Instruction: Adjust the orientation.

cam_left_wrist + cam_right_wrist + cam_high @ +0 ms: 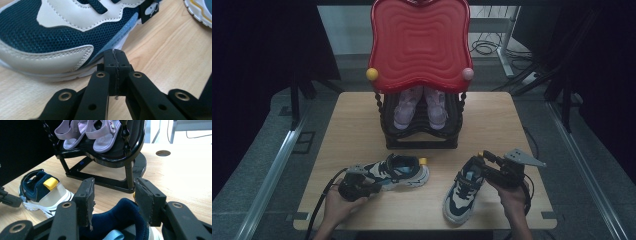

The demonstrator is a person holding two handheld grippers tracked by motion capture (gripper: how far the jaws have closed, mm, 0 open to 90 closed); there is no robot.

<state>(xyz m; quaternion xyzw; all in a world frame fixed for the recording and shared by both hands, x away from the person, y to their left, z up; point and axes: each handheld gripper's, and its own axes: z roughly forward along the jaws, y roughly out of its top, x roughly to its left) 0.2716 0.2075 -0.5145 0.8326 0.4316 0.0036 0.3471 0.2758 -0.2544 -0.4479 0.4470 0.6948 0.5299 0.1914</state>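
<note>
Right shoe (463, 189): lay near the table's (362, 130) front edge, its heel collar between the right tongs (114, 200), whose pads stood apart and off it.
Left shoe (399, 171): lay on its side, the left tongs (116, 65) pressed together at its sole.
Advice: the right pads should have closed squarely on the collar.
Room: bare wood lay before the rack (419, 127), with its sandals (90, 133).
</note>
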